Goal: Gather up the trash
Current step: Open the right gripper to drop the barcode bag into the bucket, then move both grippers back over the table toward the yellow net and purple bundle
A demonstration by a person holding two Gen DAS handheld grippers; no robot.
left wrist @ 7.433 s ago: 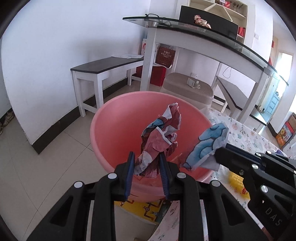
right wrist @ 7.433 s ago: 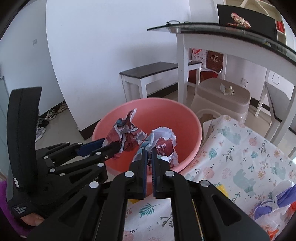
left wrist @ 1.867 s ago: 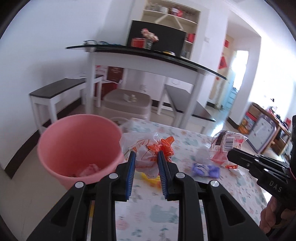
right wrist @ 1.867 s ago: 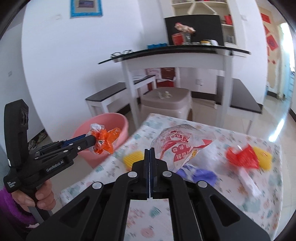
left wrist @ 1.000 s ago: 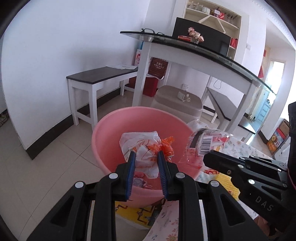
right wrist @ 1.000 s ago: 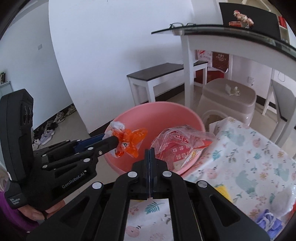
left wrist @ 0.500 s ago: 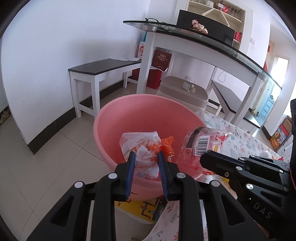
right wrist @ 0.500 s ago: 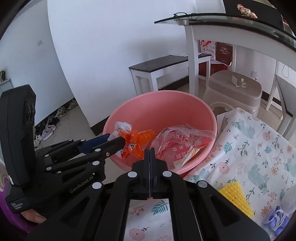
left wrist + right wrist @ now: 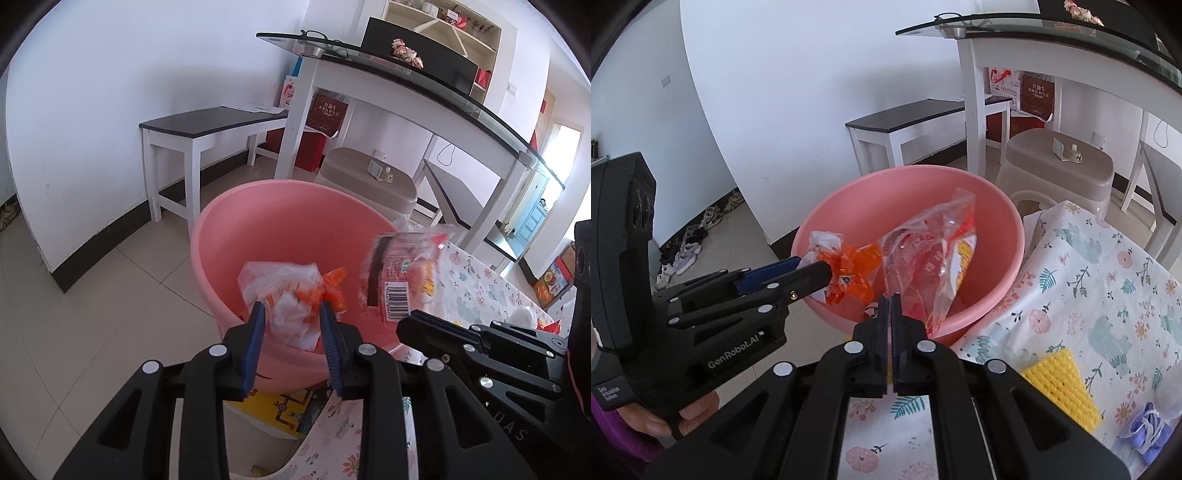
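Observation:
A pink basin (image 9: 258, 225) (image 9: 886, 192) stands on the floor beside the table with the flowered cloth (image 9: 1108, 280). My left gripper (image 9: 291, 314) is shut on a crumpled white and orange wrapper (image 9: 291, 291) over the basin's near rim; the wrapper also shows in the right wrist view (image 9: 849, 269). My right gripper (image 9: 891, 299) is shut on a clear red and yellow snack bag (image 9: 931, 258) that stands up over the basin; the bag also shows in the left wrist view (image 9: 402, 273). The basin's bottom is mostly hidden.
A yellow foam net (image 9: 1060, 387) and a crumpled purple wrapper (image 9: 1145, 432) lie on the cloth at the right. A beige stool (image 9: 1060, 162), a dark-topped white bench (image 9: 207, 129) and a glass-topped white desk (image 9: 388, 74) stand behind the basin.
Both grippers have moved closer over the basin and lower. The snack bag has swung upright above the basin. Both still hold their trash.

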